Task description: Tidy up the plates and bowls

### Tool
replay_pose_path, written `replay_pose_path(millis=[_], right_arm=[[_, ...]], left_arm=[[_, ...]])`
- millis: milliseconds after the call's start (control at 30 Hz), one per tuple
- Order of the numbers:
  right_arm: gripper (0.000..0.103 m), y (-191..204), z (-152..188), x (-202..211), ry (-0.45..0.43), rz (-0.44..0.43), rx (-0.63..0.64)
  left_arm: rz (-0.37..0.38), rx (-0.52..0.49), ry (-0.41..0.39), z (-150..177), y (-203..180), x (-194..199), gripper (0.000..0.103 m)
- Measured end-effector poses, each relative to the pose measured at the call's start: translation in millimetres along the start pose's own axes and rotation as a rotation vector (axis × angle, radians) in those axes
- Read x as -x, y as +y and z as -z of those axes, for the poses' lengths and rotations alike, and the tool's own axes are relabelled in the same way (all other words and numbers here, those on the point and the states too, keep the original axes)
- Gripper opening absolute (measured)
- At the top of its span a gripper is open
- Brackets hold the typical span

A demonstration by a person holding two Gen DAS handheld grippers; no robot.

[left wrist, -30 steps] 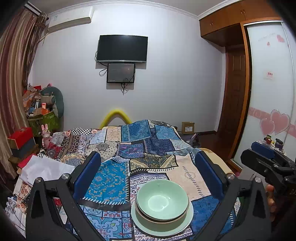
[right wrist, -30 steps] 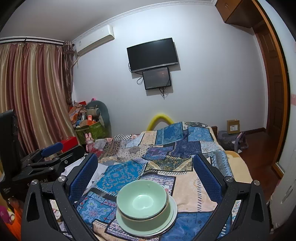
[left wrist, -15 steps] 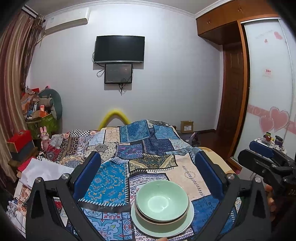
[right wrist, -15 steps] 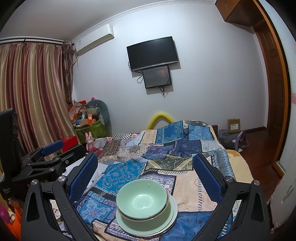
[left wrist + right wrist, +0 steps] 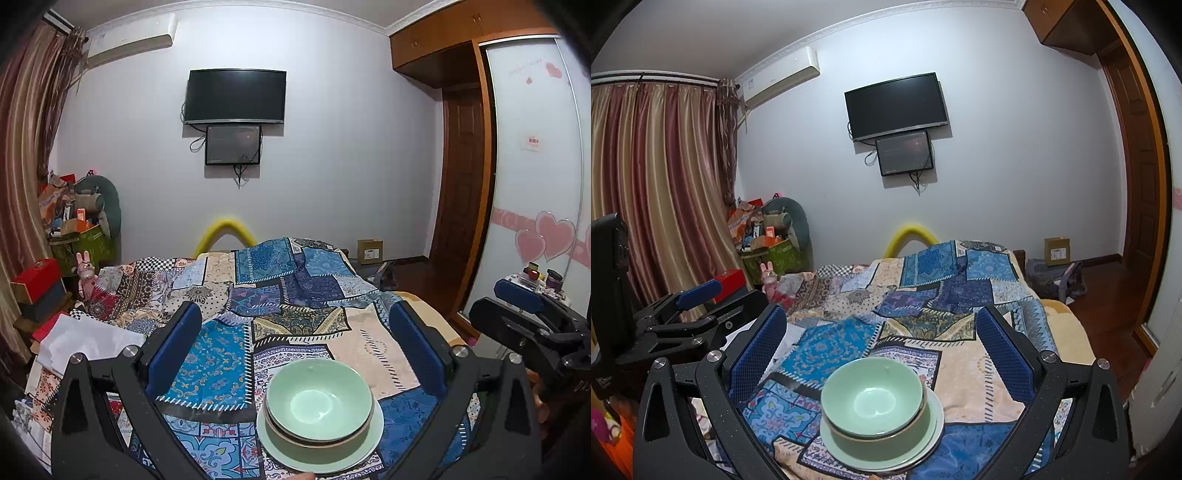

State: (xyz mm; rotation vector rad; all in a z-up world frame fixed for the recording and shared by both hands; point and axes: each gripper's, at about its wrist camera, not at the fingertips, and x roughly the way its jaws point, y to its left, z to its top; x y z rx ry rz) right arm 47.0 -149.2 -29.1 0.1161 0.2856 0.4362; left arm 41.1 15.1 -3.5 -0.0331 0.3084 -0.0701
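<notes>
The left gripper (image 5: 295,347) has its blue-padded fingers (image 5: 173,347) spread wide and holds nothing; the right gripper (image 5: 882,350) is the same, its blue textured pads (image 5: 1003,354) splayed and empty. Between each pair of fingers, toward six o'clock in both wrist views, sits the stack: a pale green glazed ceramic bowl (image 5: 319,400) nested in a second green bowl with a brown rim (image 5: 284,434), both resting on a pale green round ceramic plate (image 5: 375,432). The plate lies on the blue-and-cream patchwork quilt (image 5: 218,365) that covers the bed. Neither gripper touches the crockery; both hover near and above it. In the left view the right gripper shows at three o'clock; in the right view the left one shows at nine o'clock.

The stack looks finished, bowls on plate, so the organizing step seems done or nearly so. If anything is left, it calls for one gripper to come down on the plate's rim and carry the whole stack level; the soft quilt could let it tip.
</notes>
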Motion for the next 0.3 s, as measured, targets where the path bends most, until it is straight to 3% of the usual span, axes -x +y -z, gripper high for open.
replay_pose_path(millis=[300], right_arm=[[0.103,0.2,-1.3,-2.0,0.007,-0.001,0.006]], left_arm=[[0.0,0.017,0.011,0.0,2.8,-3.8,0.103]])
